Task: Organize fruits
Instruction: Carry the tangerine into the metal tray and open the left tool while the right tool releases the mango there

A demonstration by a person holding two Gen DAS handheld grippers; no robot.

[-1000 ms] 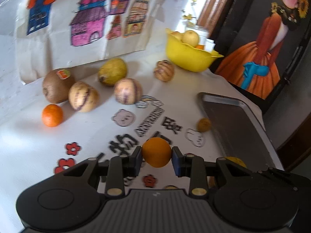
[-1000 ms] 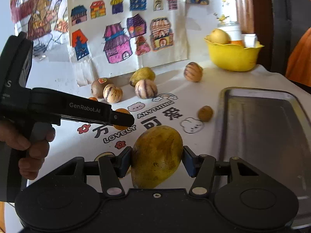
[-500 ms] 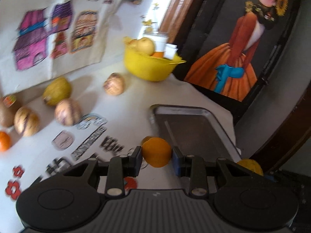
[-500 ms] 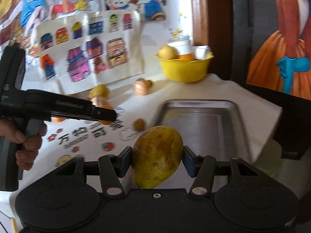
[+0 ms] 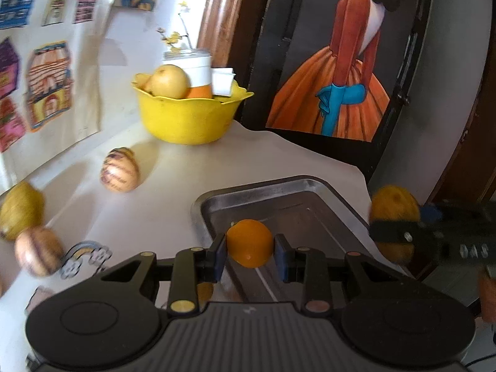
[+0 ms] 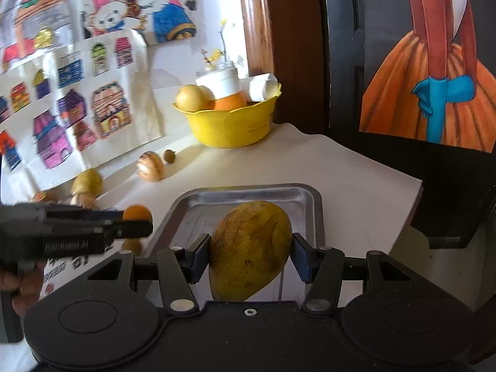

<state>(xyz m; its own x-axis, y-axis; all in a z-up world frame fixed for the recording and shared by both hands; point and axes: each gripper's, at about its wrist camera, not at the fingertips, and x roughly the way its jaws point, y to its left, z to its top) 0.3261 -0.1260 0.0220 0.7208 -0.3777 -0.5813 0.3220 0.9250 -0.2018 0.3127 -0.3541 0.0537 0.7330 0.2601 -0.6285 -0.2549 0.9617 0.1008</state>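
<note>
My left gripper is shut on a small orange and holds it above the near end of a metal tray. My right gripper is shut on a yellow-brown mango and holds it above the same tray. In the right wrist view the left gripper with its orange is at the tray's left edge. In the left wrist view the mango shows blurred at the tray's right side.
A yellow bowl with fruit and a white cup stands at the back. Striped melons, a yellow pear and a small brown fruit lie on the white tablecloth left of the tray. The table edge drops off at right.
Both grippers have swung right from the fruit on the cloth to above the tray, each still holding its fruit.
</note>
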